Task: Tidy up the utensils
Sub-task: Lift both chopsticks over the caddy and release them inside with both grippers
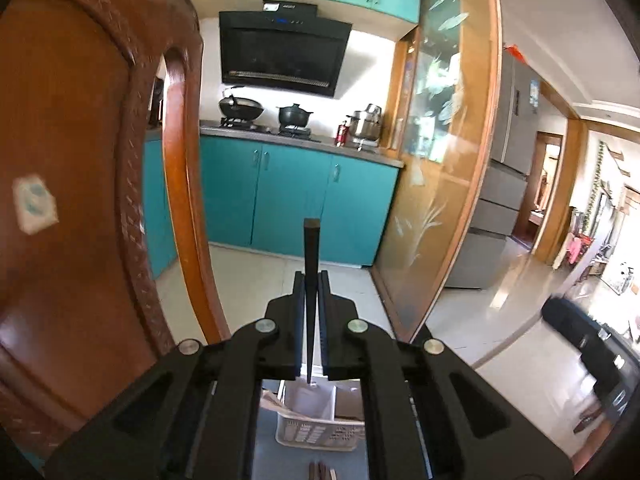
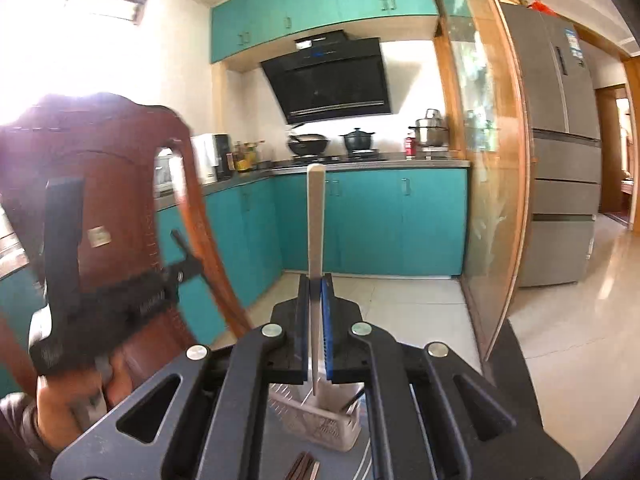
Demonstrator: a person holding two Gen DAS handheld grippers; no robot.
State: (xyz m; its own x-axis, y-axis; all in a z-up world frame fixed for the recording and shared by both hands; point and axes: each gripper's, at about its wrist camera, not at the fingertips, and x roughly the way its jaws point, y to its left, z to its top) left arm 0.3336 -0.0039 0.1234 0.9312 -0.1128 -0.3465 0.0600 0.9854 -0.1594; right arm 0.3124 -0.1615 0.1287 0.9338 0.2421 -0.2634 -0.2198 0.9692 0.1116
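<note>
L hand-held gripper (image 1: 311, 280) clamps dark chopstick (image 1: 311, 248) upright; R hand-held gripper (image 2: 315, 284) clamps pale utensil (image 2: 315, 216) upright.

— Where do the two cameras look from?
— Each sits close behind its own fingers, facing the kitchen; both share the hood (image 1: 284, 52), chair (image 2: 116, 184) and basket (image 1: 316, 432).

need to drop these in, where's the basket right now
The white basket shows low and centre in both wrist views, directly below the left gripper holding a dark chopstick, on the grey table.
</note>
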